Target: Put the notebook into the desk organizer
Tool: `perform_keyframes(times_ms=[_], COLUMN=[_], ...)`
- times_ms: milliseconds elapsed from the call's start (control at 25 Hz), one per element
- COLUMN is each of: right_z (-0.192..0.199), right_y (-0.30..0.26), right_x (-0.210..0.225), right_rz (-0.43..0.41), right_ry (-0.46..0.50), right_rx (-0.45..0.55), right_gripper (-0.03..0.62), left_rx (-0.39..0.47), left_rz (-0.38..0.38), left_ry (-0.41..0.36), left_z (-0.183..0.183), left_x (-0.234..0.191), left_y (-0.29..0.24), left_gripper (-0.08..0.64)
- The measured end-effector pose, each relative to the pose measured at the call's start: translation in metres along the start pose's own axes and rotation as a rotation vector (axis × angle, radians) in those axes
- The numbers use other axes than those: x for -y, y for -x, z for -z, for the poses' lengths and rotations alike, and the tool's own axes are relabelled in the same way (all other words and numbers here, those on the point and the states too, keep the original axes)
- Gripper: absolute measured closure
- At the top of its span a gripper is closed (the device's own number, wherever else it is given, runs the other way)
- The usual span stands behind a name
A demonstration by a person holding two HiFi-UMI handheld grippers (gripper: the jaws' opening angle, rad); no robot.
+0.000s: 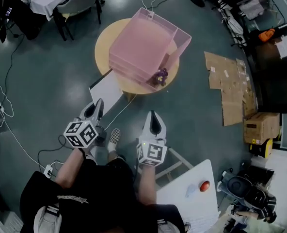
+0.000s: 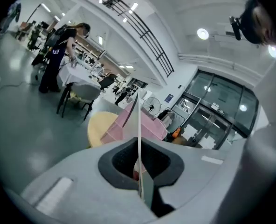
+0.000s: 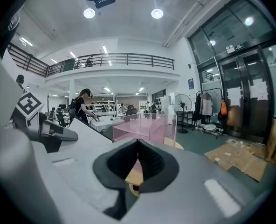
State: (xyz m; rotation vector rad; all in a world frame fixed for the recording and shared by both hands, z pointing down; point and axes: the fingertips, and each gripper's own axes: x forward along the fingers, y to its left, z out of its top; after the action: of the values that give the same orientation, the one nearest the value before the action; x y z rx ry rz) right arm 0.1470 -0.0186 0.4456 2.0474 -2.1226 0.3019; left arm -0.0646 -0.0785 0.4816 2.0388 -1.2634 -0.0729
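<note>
Left tool (image 1: 99,104) clamping notebook (image 1: 106,89), right tool (image 1: 152,115) closed, apparently empty

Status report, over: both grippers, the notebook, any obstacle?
Left gripper shut on notebook, not yet in pink desk organizer. Right gripper shut, empty. Purple object on round table at organizer's near corner.

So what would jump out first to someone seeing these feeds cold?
The big pink desk organizer on the round table, top centre of the head view, grabs the eye first. Next comes the white notebook, pinched in the left hand-held gripper just below the table in that view and not yet in the organizer. The right hand-held gripper sits beside it, shut and empty.
</note>
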Motion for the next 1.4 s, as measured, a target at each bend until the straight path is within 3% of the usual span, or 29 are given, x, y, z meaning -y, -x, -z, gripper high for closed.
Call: perform_keyframes(times_ms=[200,520,720,1040,1400], right_z=[0.01,0.018,0.031,0.046,0.069], right_y=[-0.019,-0.034,-0.042,-0.048,-0.056], right_x=[0.001,0.015,0.026,0.037,0.038], right_rz=[-0.071,-0.106,-0.092,-0.029,-0.001], right_ry=[0.006,0.009,0.01,-0.001,-0.028], right_rx=[-0.013,-0.029,-0.049,-0.08,-0.122], right_gripper=[0.586,0.586,0.586,0.586,0.586], left_rx=[0.048,0.082,0.094,0.096,0.07], left_rz=[-0.003,0.026,0.053,0.165,0.207], left_ry=[0.217,0.466,0.553,0.732,0.788], left_z=[0.011,0.031,0.039,0.043,0.046], left_x=[-0.014,-0.026,-0.036,-0.037,-0.043], left_y=[-0.016,-0.042,-0.06,-0.097,-0.126], left_gripper=[0.545,0.545,0.545,0.545,0.545])
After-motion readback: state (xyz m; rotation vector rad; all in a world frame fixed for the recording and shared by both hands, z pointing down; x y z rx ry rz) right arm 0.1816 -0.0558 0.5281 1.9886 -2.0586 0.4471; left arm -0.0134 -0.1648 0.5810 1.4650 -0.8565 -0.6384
